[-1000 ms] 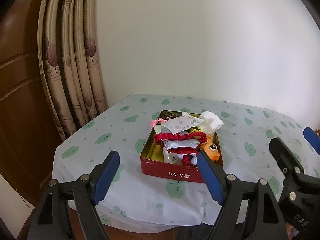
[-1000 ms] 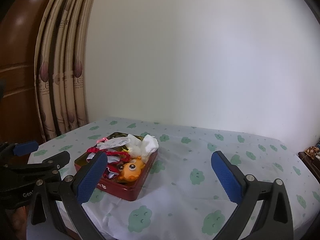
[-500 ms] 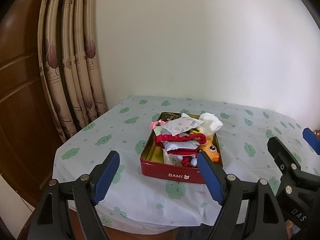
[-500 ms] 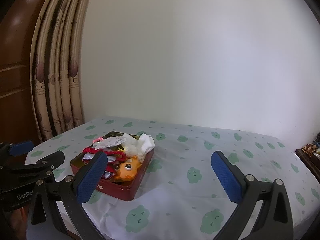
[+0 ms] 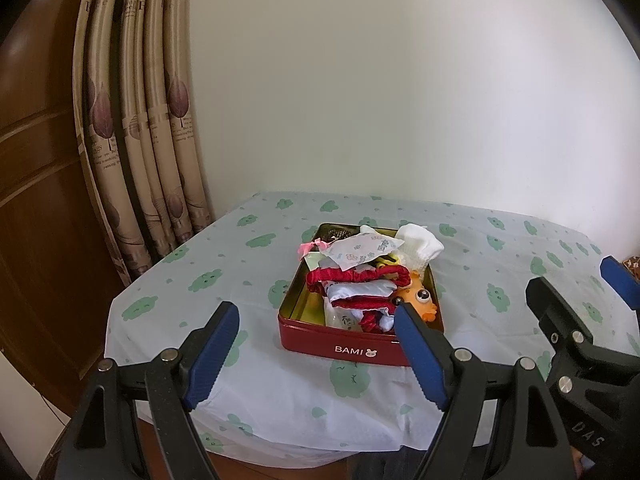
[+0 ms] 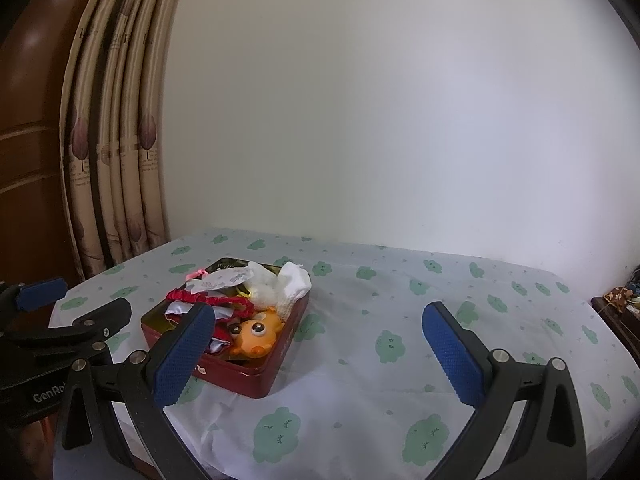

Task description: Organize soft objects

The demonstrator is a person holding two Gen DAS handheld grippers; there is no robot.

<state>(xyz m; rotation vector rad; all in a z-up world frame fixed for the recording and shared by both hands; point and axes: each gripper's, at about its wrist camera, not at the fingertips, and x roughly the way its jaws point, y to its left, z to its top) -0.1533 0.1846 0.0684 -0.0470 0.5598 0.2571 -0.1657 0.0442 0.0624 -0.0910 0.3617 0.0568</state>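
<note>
A red BAMI tin (image 5: 352, 350) stands on the table, also in the right wrist view (image 6: 256, 380). It holds an orange big-eyed toy (image 5: 420, 300) (image 6: 258, 334), a red scrunchie (image 5: 356, 276) (image 6: 212, 300), a white sock (image 5: 420, 246) (image 6: 294, 286), a printed white pouch (image 5: 360, 252) and pale cloth. My left gripper (image 5: 316, 350) is open and empty, in front of the tin. My right gripper (image 6: 316, 354) is open and empty, to the tin's right; it also shows in the left wrist view (image 5: 580, 300).
The table wears a white cloth with green clouds (image 6: 400, 360); its front edge is just below my grippers. Beige curtains (image 5: 152, 140) and a brown wooden door (image 5: 36, 200) stand on the left. A white wall is behind. Small clutter sits at the far right (image 6: 624, 296).
Both grippers have drawn slightly back and up; the tin sits a little lower in both views. Nothing in the tin has moved.
</note>
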